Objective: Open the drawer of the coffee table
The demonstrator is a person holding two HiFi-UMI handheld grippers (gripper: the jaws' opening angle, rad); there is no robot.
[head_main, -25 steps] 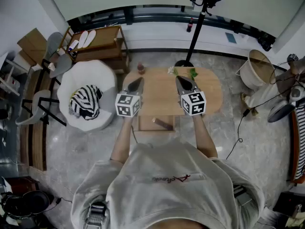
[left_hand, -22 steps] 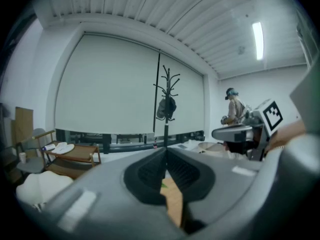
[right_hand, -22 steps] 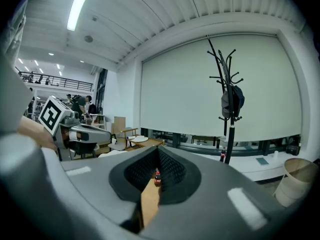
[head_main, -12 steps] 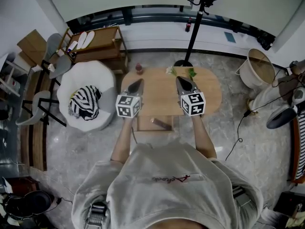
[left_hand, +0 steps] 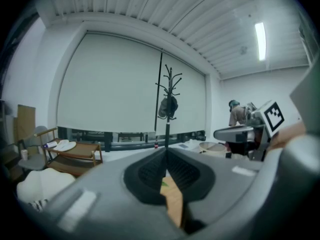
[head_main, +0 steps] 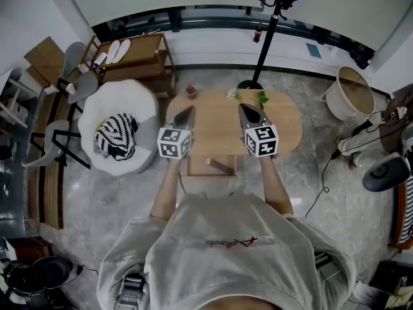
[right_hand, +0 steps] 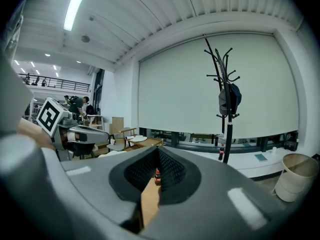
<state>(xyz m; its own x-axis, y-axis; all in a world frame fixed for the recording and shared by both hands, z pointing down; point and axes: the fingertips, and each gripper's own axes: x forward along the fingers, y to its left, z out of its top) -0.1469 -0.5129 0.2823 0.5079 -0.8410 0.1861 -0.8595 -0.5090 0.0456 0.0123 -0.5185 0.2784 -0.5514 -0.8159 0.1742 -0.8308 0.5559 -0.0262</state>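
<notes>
The left claw (head_main: 188, 110) and right claw (head_main: 244, 108) hover clenched and empty over the counter (head_main: 287, 124). The drawer (head_main: 199, 168), seemingly already pulled out, lies below them toward the person, roughly midway between both.

The coffee table (head_main: 219, 129) has a pale wood top, smooth and matt, and the drawer (head_main: 197, 170) is of the same wood. The floor (head_main: 116, 199) is grey veined stone, polished, with a soft glare. The armchair (head_main: 119, 102) is covered in white cloth that looks soft, and a black-and-white striped knit (head_main: 116, 137) lies on it. The left gripper (left_hand: 166, 158) and right gripper (right_hand: 158, 156) have matt grey plastic shells. Their pads (left_hand: 150, 173) are black, finely ribbed and look rubbery. The coat stand (head_main: 266, 41) is thin black metal. The sweatshirt (head_main: 226, 250) is pale matt cloth.
</notes>
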